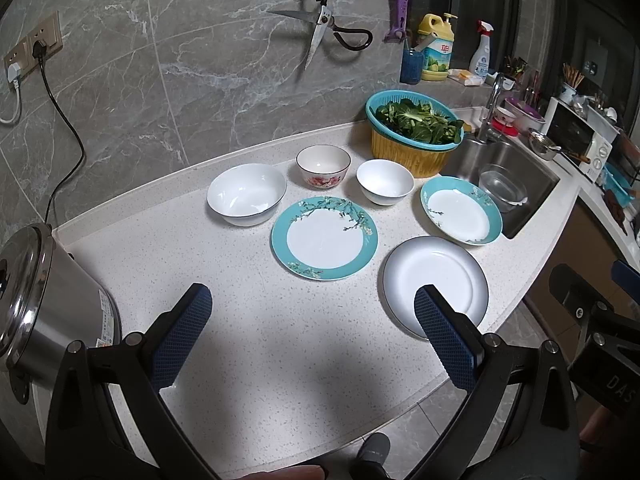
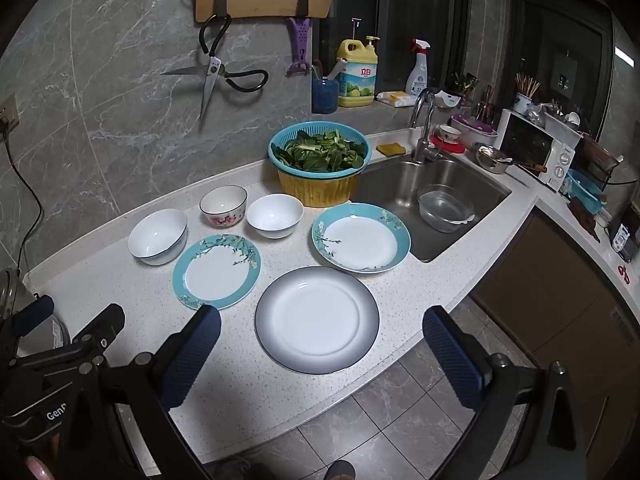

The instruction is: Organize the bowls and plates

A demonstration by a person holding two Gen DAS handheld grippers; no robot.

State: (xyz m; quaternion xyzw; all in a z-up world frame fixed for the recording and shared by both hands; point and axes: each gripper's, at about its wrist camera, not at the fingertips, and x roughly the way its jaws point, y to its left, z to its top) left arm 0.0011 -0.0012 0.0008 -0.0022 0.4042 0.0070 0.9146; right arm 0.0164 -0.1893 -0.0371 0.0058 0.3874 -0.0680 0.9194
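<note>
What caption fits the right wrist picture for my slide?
Open right gripper hovers over a grey-rimmed plate, with two teal plates and three bowls laid out beside the sink.

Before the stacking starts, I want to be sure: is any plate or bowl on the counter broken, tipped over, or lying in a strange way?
Nothing stands out. The three bowls and three plates sit upright and apart on the counter, with no visible cracks or spills.
</note>
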